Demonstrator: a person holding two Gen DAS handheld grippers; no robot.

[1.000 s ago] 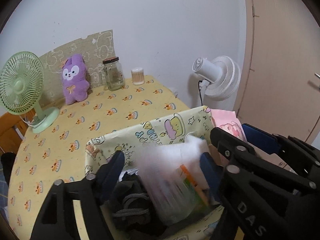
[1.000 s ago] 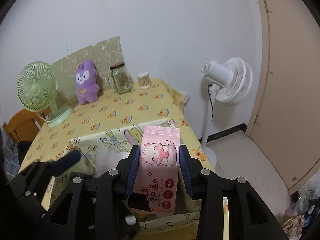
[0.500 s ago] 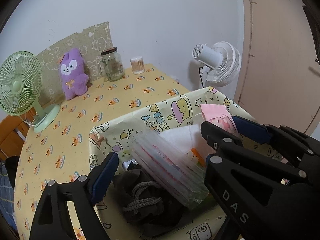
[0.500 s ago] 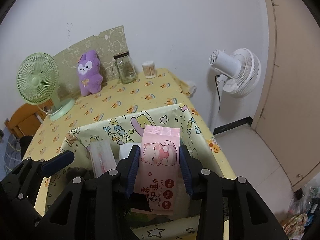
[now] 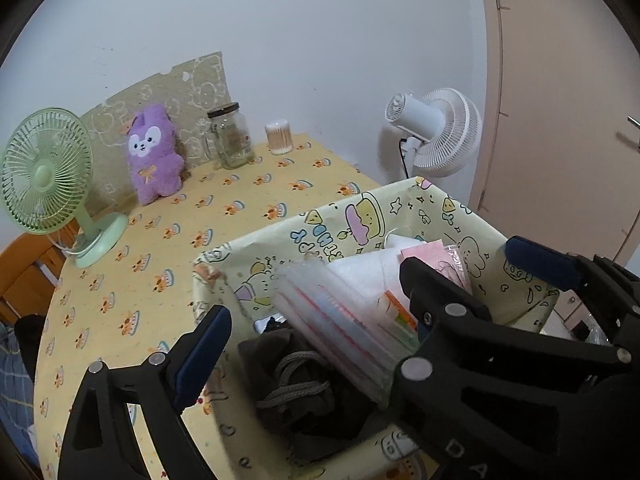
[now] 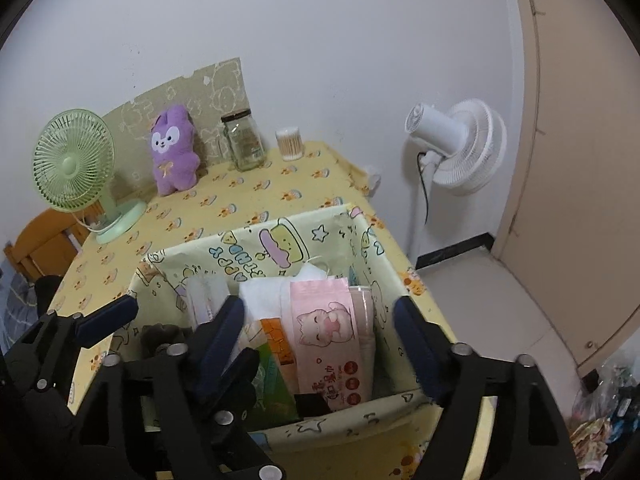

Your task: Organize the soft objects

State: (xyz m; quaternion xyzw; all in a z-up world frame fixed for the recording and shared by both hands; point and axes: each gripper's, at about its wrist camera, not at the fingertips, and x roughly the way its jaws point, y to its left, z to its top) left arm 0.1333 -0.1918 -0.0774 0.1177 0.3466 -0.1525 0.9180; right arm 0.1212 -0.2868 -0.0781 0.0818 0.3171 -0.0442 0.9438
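A cartoon-print fabric basket (image 5: 352,216) (image 6: 256,236) stands on the yellow table. In it are a clear plastic pack (image 5: 340,320), a white soft pack (image 5: 360,268), a dark cloth with a cord (image 5: 296,384) and a pink wet-wipes pack (image 6: 328,332). My left gripper (image 5: 316,312) hovers over the basket with its jaws opening; the clear pack lies below and between them, untouched. My right gripper (image 6: 320,320) is also opening, and the pink pack stands free between its pads. A purple plush (image 5: 154,160) (image 6: 174,152) sits against the back wall.
At the table's back stand a green desk fan (image 5: 44,172), a glass jar (image 5: 232,140) and a cotton-swab tub (image 5: 280,138). A white floor fan (image 5: 436,132) and a door are to the right, past the table edge. A wooden chair (image 6: 40,248) is at the left.
The right jaws have spread off the pink wipes pack, which now stands in the basket. The left jaws have widened, and the clear pack has settled against the white pack.
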